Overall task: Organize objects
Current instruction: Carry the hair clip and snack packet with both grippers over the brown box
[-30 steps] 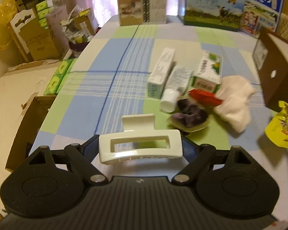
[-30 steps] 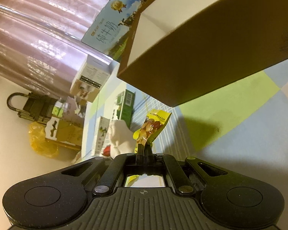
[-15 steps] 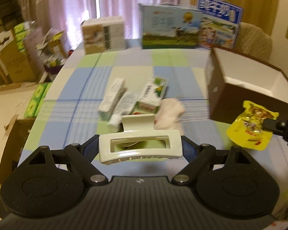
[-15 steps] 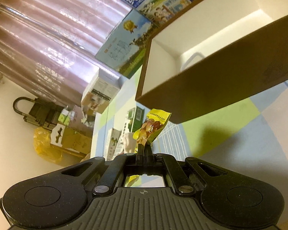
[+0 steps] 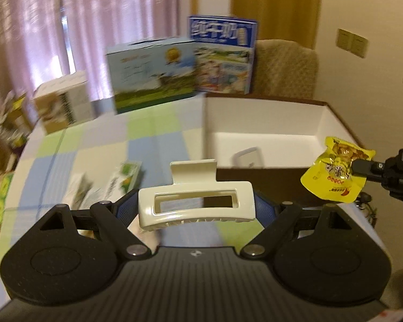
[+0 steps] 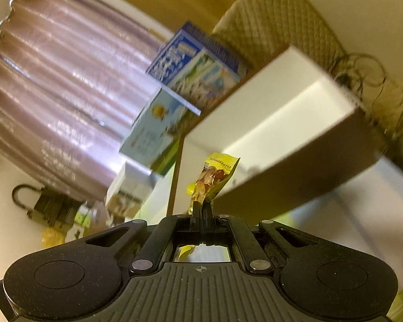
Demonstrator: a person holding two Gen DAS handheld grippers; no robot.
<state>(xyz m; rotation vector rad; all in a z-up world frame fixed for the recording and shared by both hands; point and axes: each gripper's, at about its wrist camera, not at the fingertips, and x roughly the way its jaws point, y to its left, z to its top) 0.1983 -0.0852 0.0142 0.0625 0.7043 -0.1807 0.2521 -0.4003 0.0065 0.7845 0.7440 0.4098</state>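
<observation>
Both grippers rise: the box point(image 5: 266, 123) interior now faces the clip point(image 5: 196, 204), and the packet point(image 6: 215, 179) reaches its rim

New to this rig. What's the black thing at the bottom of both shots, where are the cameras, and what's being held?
No robot arm here: a person carries a two-finger gripper in each hand, each with a fisheye camera looking forward along its fingers. The black shape at the bottom of each picture is that gripper's own body.

Left wrist view: the left gripper has its jaws closed on a cream hair claw clip. Ahead is a table with a checked cloth, an open brown box with a white inside holding a small white item, milk cartons behind it, and small boxes at the left, too blurred to identify. The right gripper enters from the right.

Right wrist view, tilted: the right gripper's jaws pinch a yellow snack packet near the box.
</observation>
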